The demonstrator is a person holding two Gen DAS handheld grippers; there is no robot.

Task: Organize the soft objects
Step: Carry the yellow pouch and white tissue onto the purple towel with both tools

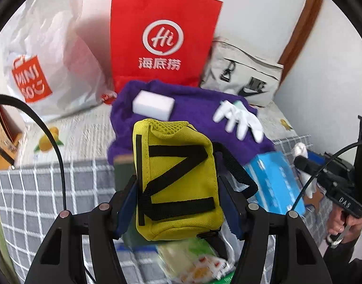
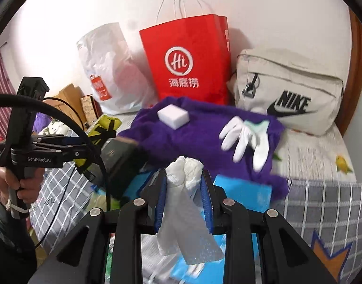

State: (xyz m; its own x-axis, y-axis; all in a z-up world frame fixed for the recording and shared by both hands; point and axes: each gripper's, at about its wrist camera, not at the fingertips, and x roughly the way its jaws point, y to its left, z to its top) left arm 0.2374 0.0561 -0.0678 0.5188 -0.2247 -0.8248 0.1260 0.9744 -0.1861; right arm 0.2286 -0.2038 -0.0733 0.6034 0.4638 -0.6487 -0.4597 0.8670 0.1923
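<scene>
My left gripper (image 1: 178, 189) is shut on a yellow pouch (image 1: 176, 179) with black straps and holds it above the bed. It also shows in the right wrist view (image 2: 105, 124), at the left. My right gripper (image 2: 183, 189) is shut on a white tissue (image 2: 185, 203) that hangs down between the jaws. A purple towel (image 1: 192, 118) lies on the bed ahead, with a white sponge block (image 1: 153, 104) and a white glove (image 1: 237, 118) on it. They also show in the right wrist view: towel (image 2: 199, 137), sponge (image 2: 173, 114), glove (image 2: 247, 137).
A red paper bag (image 1: 164, 40), a white plastic bag (image 1: 46, 54) and a beige Nike bag (image 1: 244, 78) stand against the wall. A blue tissue box (image 1: 273, 182) and snack packets (image 1: 192, 260) lie on the grey checked blanket (image 1: 50, 189). Cardboard boxes (image 1: 3, 137) sit at the left.
</scene>
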